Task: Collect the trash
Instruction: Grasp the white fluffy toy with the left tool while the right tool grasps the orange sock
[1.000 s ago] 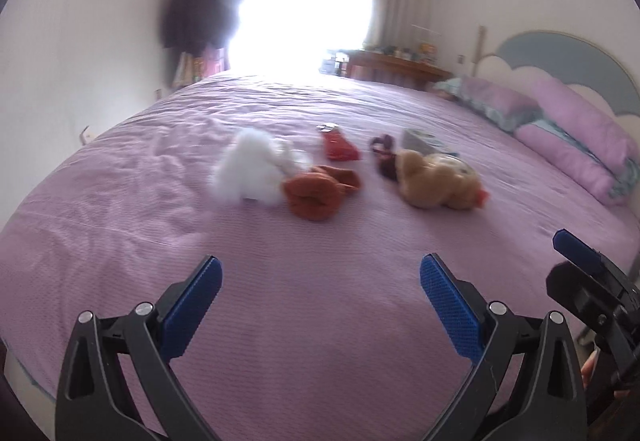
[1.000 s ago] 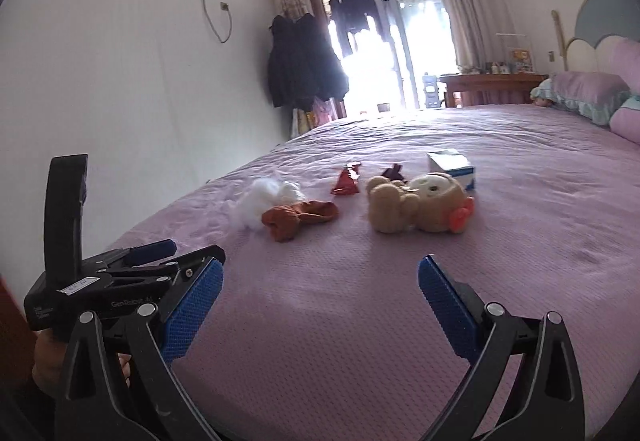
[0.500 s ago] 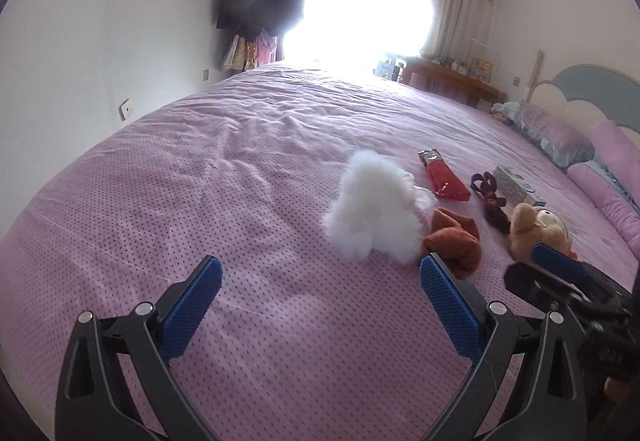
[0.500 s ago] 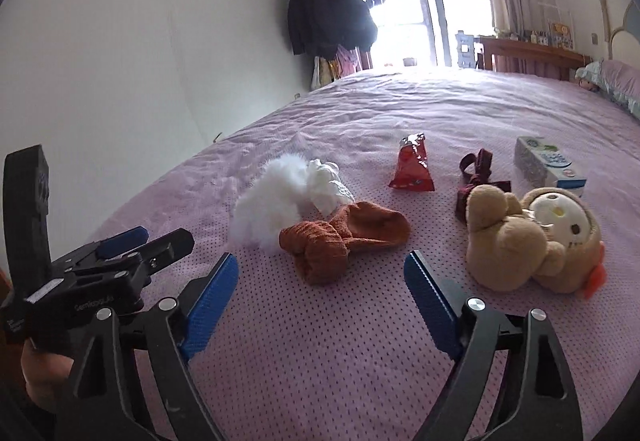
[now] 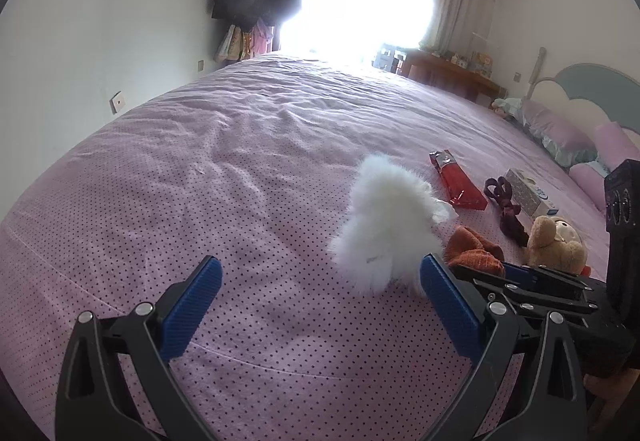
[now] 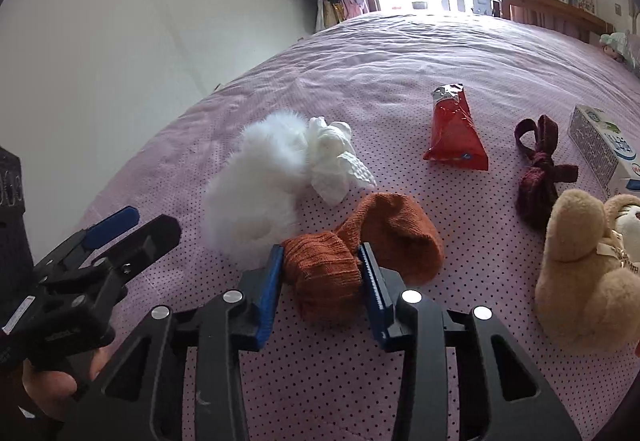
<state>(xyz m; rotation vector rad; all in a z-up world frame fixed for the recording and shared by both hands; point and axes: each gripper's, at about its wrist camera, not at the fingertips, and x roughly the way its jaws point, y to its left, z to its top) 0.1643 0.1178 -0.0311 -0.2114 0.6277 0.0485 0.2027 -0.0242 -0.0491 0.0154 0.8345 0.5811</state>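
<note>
My right gripper [image 6: 322, 255] is shut on the near end of an orange knitted sock [image 6: 360, 245] lying on the purple bed; the sock also shows in the left wrist view [image 5: 472, 249]. A crumpled white tissue [image 6: 334, 159] lies against a white fluffy item [image 6: 256, 185], which the left wrist view [image 5: 386, 231] also shows. A red snack wrapper [image 6: 454, 131] lies further back, seen too in the left wrist view [image 5: 456, 181]. My left gripper [image 5: 320, 275] is open and empty, low over the bed, left of the fluffy item.
A dark red bow [image 6: 538, 165], a tissue box [image 6: 600, 145] and a tan plush bear [image 6: 588, 273] lie to the right. Pillows and headboard [image 5: 580, 133] are at the far right. A wall [image 6: 140, 41] is on the left.
My right gripper moved forward and down and closed on the orange sock. My left gripper moved closer to the bed, beside the white fluffy item, still open.
</note>
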